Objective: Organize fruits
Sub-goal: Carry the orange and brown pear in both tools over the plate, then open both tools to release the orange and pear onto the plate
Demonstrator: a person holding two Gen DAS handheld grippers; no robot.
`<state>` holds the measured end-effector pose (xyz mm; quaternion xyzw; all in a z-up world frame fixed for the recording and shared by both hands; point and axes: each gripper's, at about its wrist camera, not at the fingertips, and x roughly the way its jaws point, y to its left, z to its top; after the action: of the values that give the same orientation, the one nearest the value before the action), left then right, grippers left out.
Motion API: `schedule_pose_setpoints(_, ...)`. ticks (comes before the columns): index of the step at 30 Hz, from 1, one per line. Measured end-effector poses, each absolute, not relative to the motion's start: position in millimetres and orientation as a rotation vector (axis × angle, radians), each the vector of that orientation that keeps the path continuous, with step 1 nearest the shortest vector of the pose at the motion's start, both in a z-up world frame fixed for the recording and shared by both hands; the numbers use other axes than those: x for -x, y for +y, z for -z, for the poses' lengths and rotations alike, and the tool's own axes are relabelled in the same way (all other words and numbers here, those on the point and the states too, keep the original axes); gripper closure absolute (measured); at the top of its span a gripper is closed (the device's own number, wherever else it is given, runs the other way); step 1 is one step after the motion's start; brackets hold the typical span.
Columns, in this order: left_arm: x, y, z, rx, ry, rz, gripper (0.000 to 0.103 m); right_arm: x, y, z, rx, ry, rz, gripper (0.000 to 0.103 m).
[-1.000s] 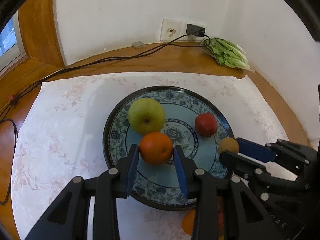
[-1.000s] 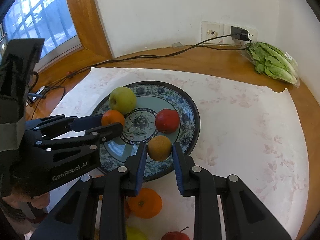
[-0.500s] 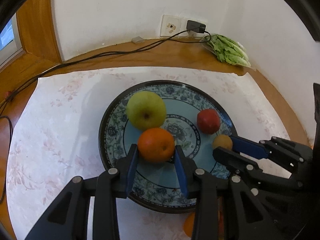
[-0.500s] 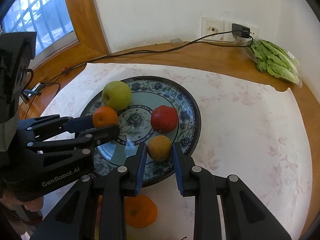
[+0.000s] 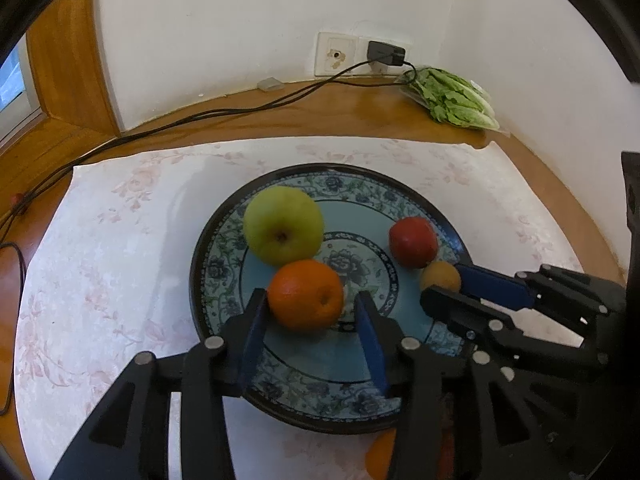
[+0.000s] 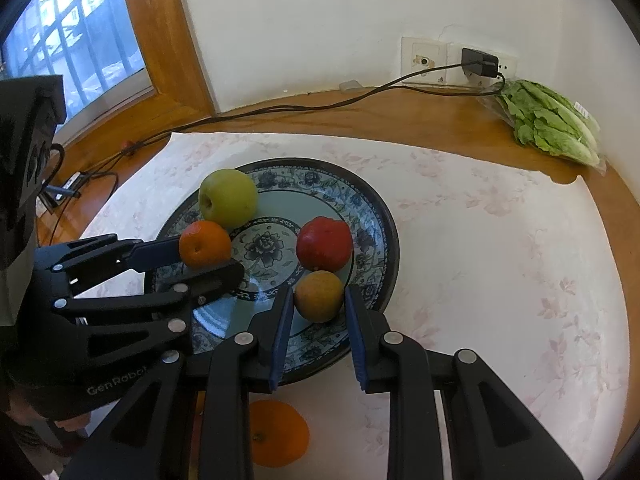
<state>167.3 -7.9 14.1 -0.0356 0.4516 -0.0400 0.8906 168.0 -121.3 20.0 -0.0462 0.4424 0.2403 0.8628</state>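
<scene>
A blue patterned plate (image 5: 224,236) (image 6: 380,216) holds a green apple (image 5: 283,230) (image 6: 228,198), a red apple (image 5: 413,241) (image 6: 325,244), an orange (image 5: 306,294) (image 6: 205,244) and a small yellow-brown fruit (image 5: 440,276) (image 6: 319,296). My left gripper (image 5: 310,312) (image 6: 208,258) is open with its jaws spread around the orange, which rests on the plate. My right gripper (image 6: 318,312) (image 5: 444,286) is open with its jaws either side of the yellow-brown fruit, which also lies on the plate.
Another orange (image 6: 280,434) lies on the floral cloth (image 6: 500,260) in front of the plate. A bag of lettuce (image 6: 548,124) sits at the back right by the wall socket (image 6: 424,60). A black cable (image 6: 280,110) runs along the wooden sill.
Both grippers have opened, letting the orange and the yellow-brown fruit rest on the plate. Both views have shifted slightly forward over the plate.
</scene>
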Motion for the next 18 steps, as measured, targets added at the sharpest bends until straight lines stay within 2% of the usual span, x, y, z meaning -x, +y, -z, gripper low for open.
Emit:
schedule_pose_setpoints(3, -167, -5, -15, 0.073, 0.942, 0.074, 0.046, -168, -123, -21, 0.081, 0.938, -0.513, 0.075)
schedule_pose_setpoints(9, -163, -2, -20, 0.068, 0.948, 0.055, 0.039, -163, -125, -26, 0.069, 0.935, -0.524, 0.065)
schedule_pose_setpoints(14, -154, 3, -29, 0.079, 0.952, 0.059, 0.033, -150, -127, -35, 0.060, 0.926, -0.531, 0.051)
schedule_pose_setpoints(18, -144, 3, -36, 0.078, 0.953, 0.062, 0.029, -138, -129, -44, 0.058, 0.909, -0.541, 0.049)
